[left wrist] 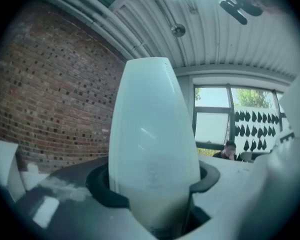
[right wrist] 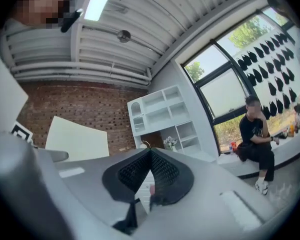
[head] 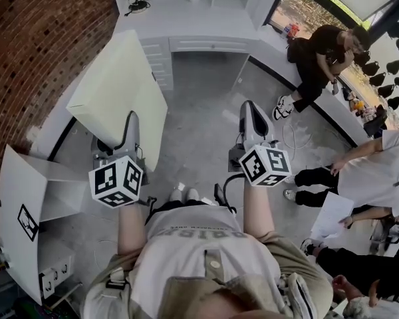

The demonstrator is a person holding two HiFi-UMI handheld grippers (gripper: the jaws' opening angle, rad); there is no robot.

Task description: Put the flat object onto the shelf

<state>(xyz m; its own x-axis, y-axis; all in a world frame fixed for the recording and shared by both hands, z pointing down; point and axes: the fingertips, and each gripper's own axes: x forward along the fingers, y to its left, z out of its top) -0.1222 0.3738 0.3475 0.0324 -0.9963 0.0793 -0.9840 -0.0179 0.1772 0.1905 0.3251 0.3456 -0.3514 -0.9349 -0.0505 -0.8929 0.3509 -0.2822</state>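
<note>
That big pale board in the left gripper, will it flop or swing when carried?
Probably stiff: the board stands out flat from the left gripper without sagging. Likely light for its size, held by one edge. It may twist, since most overhangs the grip.

Both forearms reach forward side by side, each gripper pointing level: the left gripper (head: 129,133) has its jaws clamped on the flat panel (head: 117,85), the right gripper (head: 251,111) pressed together, empty.
</note>
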